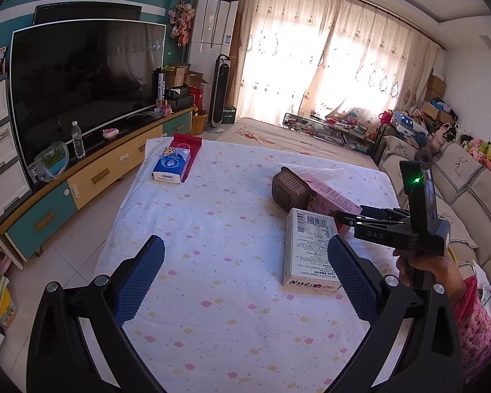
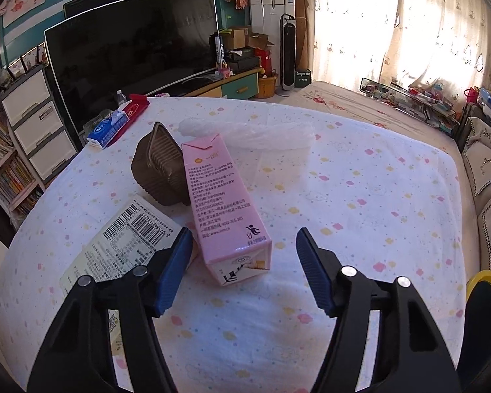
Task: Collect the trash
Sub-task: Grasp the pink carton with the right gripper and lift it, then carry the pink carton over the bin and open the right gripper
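Pink carton [image 2: 224,208]: lying on its side mid-surface, gabled top toward the far edge, printed panel up.
Brown ridged tray [image 2: 158,172]: tipped on its side, touching the carton's left flank.
White box [image 2: 118,245]: flat, barcode up, nearer the near-left edge.
Clear plastic bag [image 2: 248,134]: crumpled beyond the carton.

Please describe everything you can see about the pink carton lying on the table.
The pink carton is a tall box that looks like coated paperboard, lying on its side on the flowered tablecloth. Its long face carries small dark print and a bin symbol; the folded top points away. The near end is white with a drawing. The brown ribbed tub leans against its left side. The open right gripper frames its near end without pressing on it.
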